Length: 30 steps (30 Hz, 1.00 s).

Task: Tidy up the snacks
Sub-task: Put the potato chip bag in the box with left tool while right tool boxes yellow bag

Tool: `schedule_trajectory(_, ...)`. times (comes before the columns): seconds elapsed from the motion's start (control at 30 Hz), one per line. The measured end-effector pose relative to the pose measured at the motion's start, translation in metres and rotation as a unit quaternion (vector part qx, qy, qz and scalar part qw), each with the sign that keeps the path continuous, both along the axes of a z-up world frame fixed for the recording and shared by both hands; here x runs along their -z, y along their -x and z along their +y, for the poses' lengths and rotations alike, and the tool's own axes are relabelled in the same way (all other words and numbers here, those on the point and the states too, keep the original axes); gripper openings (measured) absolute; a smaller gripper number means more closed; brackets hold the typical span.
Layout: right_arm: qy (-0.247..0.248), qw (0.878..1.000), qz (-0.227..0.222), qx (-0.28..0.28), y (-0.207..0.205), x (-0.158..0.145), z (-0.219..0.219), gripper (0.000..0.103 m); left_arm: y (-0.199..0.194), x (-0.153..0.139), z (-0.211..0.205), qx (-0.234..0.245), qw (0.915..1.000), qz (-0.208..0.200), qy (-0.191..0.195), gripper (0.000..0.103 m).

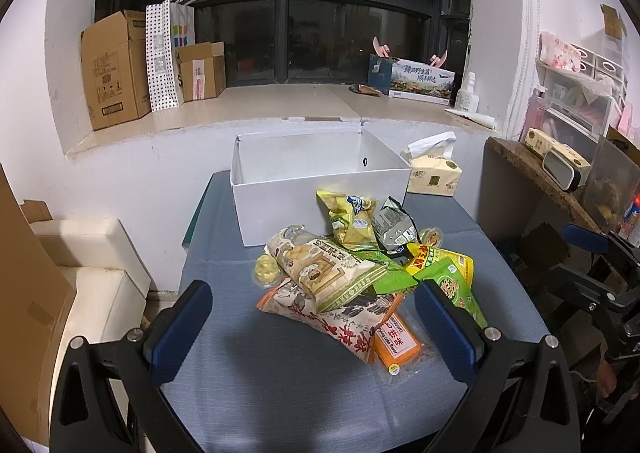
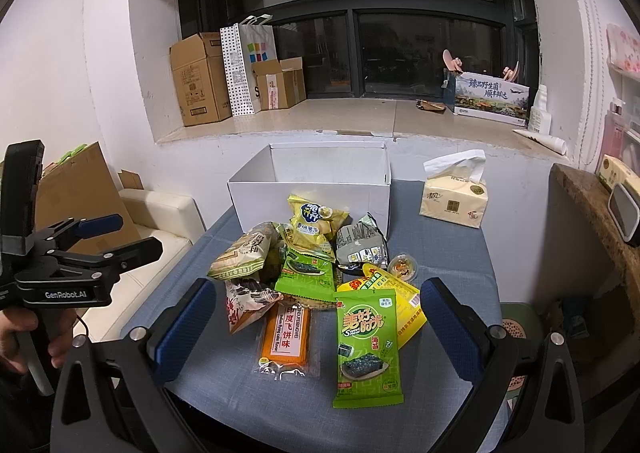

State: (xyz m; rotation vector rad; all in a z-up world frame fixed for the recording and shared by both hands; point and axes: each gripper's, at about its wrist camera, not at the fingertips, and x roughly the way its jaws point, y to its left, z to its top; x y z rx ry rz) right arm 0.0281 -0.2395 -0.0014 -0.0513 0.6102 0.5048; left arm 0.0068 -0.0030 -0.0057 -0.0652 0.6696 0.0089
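Note:
A heap of snack packets lies on the blue-grey table [image 1: 280, 373] in front of an empty white box [image 1: 280, 209] [image 2: 256, 197]. Among them are a beige patterned bag [image 1: 324, 269], a yellow chips bag [image 2: 314, 225], a grey packet [image 2: 360, 243], a green seaweed packet [image 2: 366, 345] and an orange wafer pack [image 2: 286, 337]. My left gripper [image 1: 316, 329] is open, held just short of the heap, its blue pads [image 1: 180, 329] wide apart. My right gripper [image 2: 318, 327] is open too, its fingers flanking the seaweed and orange packs without touching them. The left gripper [image 2: 116, 237] also shows at the left in the right wrist view, held by a hand.
A tissue pack [image 2: 454, 193] stands at the table's back right. Cardboard boxes [image 1: 116, 69] and a paper bag [image 1: 168, 53] sit on the window ledge. A white cushioned seat [image 1: 92, 277] is on the left, a wooden shelf [image 1: 532, 169] with clutter on the right.

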Motion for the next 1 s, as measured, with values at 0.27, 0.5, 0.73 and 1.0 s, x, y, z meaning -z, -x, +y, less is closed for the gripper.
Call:
schedule_trajectory(0.27, -0.003, 1.0, 0.005, 0.001, -0.001, 0.003, -0.001, 0.103, -0.061, 0.03, 0.016, -0.001, 0.9938, 0.085, 0.071, 0.103)
schedule_trajectory(0.5, -0.006, 1.0, 0.014, 0.004, -0.003, 0.009, -0.004, 0.103, -0.169, 0.093, 0.036, -0.041, 0.9621, 0.23, 0.141, 0.103)
schedule_trajectory(0.73, -0.011, 1.0, 0.024, 0.014, -0.006, 0.016, -0.013, 0.103, -0.209, 0.135, 0.041, -0.065, 0.9481, 0.276, 0.143, 0.101)
schedule_trajectory(1.0, -0.023, 0.999, 0.04, 0.025, -0.012, 0.022, -0.02, 0.103, -0.186, 0.124, 0.026, -0.022, 0.9669, 0.225, 0.118, 0.049)
